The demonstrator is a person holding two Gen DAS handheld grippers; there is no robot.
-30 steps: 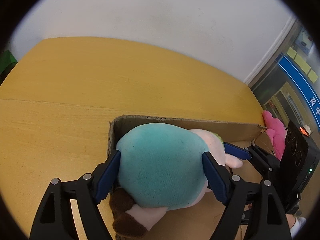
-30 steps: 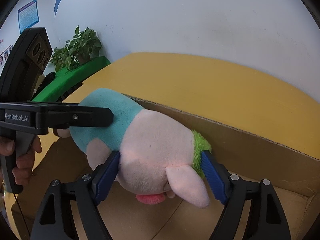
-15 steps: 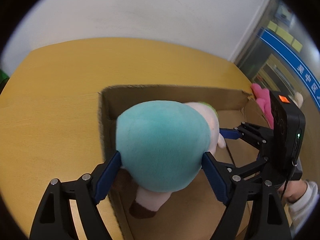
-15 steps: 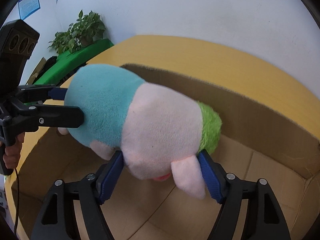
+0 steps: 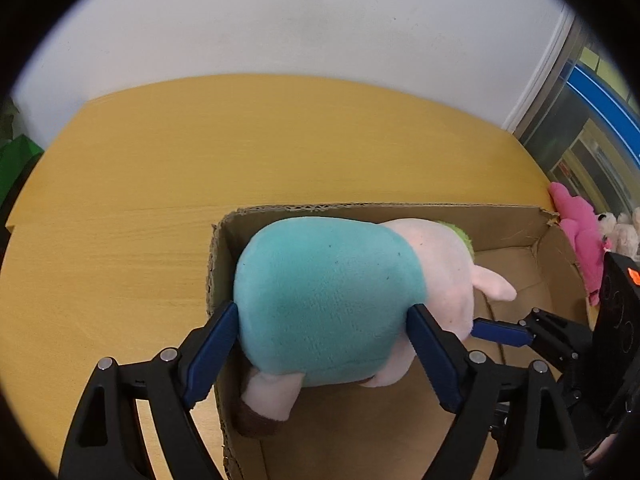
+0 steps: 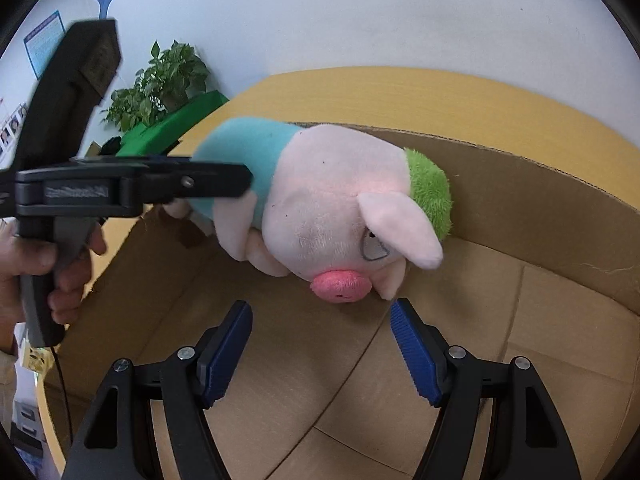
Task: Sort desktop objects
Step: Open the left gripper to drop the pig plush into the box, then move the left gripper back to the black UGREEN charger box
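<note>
Across the yellow wooden table stands an open cardboard box, its far wall running parallel to a plain white wall behind the tabletop; off the table's right end a glazed partition with a blue band is visible, and beside the box's right corner lie a pink soft toy and some pale plush shapes, too small to tell apart; in the right wrist view a leafy potted plant sits on a green surface past the table's left end, with posters on the wall above it.

The left gripper reaches over the box's left wall from the near side, its blue pads pressed into the teal body of a plush pig, which it pinches from both sides; the pig hangs inside the box near its left end, brown-tipped feet pointing down, head toward the box's middle, green tuft against the far wall; whether the feet touch the floor cannot be told.

The right gripper sits low over the box floor, tilted toward the pig's snout, its fingers spread wide and apart from the toy, nothing between them; a bare hand grips the left tool's handle at the left edge of that view.
</note>
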